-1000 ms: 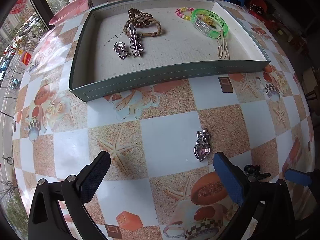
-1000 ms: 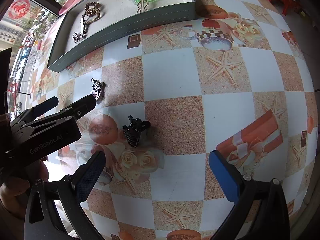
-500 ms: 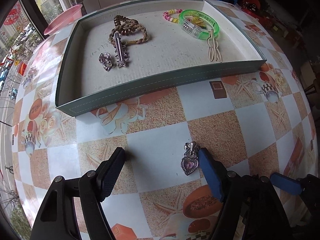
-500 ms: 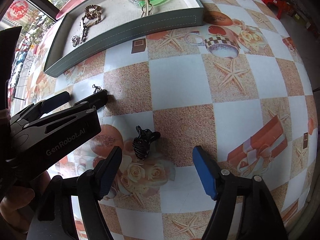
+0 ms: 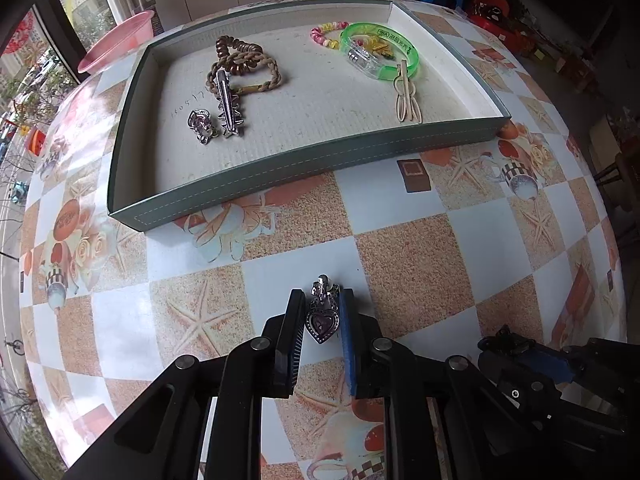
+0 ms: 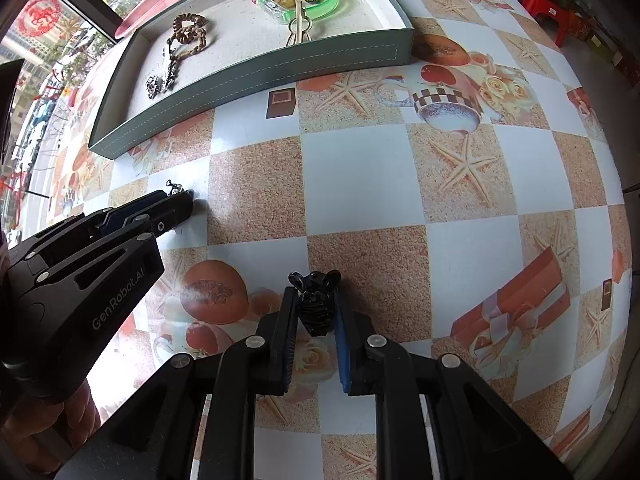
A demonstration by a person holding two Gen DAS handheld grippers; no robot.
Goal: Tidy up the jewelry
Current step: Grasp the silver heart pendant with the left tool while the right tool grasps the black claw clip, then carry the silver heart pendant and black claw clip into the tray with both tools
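Checkered tablecloth (image 5: 404, 264) printed with starfish, roses and teacups fills both views, and at the top of the left wrist frame sits the shallow green tray (image 5: 280, 176) with its pale lining. Down at bottom centre of that frame, my left gripper (image 5: 320, 320) is pinched in tight on the silver heart-shaped pendant with the purple stone (image 5: 320, 318), pads pressed to either side, its clasp end poking out past the fingertips. Over in the right wrist view, bottom centre, my right gripper (image 6: 316, 312) is squeezed narrow around the small black claw hair clip (image 6: 317, 306), which sits between the pads just above the rose print. I cannot tell whether either piece is off the cloth. At middle left of that frame the left gripper shows from the side, low over a white square. Inside the tray: a brown braided cord bracelet (image 5: 244, 68) upper left, a silver hair clip (image 5: 228, 108) lying across it, a small silver heart charm (image 5: 200, 124) just beside that, and at upper right a translucent green bangle (image 5: 380, 48) with a pink-and-yellow beaded bracelet (image 5: 326, 36) touching it and a beige hairpin (image 5: 406, 96) reaching down from its rim.
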